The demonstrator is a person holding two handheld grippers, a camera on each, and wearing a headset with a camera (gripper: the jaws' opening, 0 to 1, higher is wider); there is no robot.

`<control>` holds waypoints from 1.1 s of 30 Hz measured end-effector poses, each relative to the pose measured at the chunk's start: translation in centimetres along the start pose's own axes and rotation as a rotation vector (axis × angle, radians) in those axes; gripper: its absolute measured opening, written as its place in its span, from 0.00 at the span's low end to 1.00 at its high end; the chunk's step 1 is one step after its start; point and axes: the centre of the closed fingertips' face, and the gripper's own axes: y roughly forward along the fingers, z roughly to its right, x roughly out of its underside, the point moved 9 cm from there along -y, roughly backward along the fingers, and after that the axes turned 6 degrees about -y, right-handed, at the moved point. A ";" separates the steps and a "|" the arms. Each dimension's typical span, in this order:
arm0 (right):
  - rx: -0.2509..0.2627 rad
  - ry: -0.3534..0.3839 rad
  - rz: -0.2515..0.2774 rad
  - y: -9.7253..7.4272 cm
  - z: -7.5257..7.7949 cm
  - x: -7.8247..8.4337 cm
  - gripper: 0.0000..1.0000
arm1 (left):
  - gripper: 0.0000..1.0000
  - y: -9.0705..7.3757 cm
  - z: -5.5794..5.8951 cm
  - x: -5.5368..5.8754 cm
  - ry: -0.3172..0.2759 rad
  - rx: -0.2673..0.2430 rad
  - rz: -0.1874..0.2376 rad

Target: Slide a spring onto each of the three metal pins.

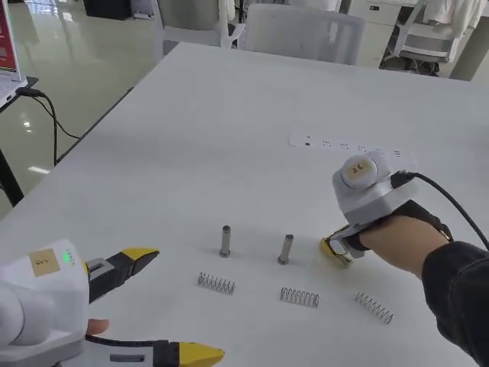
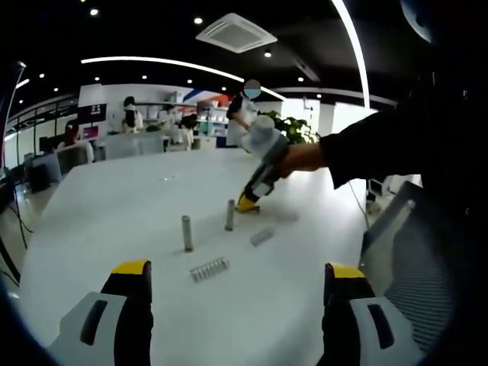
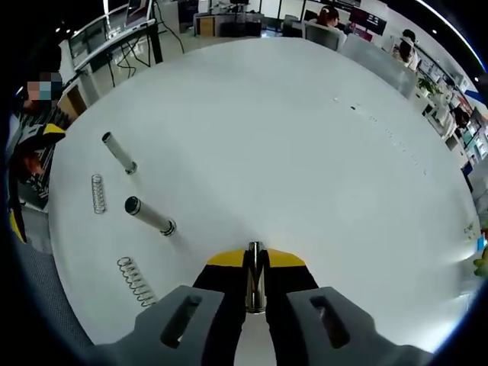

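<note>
Two metal pins stand upright on the white table (image 1: pixel 229 138), one (image 1: pixel 225 240) left of the other (image 1: pixel 286 249). In front of them lie three springs: left (image 1: pixel 216 283), middle (image 1: pixel 299 297) and right (image 1: pixel 374 306). My right gripper (image 1: pixel 336 251) is down at the table right of the pins, shut on a third pin (image 3: pixel 255 278) whose end shows between its yellow tips. The right gripper view also has both standing pins (image 3: pixel 119 152) (image 3: pixel 149 216) and two springs (image 3: pixel 97 193) (image 3: pixel 136 280). My left gripper (image 1: pixel 172 304) hangs open at the near left, holding nothing; its view faces the pins (image 2: pixel 186 232) (image 2: pixel 230 215) and a spring (image 2: pixel 209 268).
A white power strip (image 1: pixel 344 145) lies on the table beyond the right gripper, whose black cable (image 1: pixel 451 202) runs off right. Chairs (image 1: pixel 302 30) stand at the far edge. The table's left edge (image 1: pixel 92 130) drops to the floor.
</note>
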 end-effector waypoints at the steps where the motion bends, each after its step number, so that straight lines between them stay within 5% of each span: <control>1: -0.006 0.010 0.006 -0.1 -0.1 0.1 0.05 | 0.90 0.0 0.0 0.0 0.000 0.000 0.000; 33: 0.007 0.069 0.124 -4.2 -1.0 1.1 0.05 | 0.89 0.2 0.9 -0.7 0.031 0.023 0.002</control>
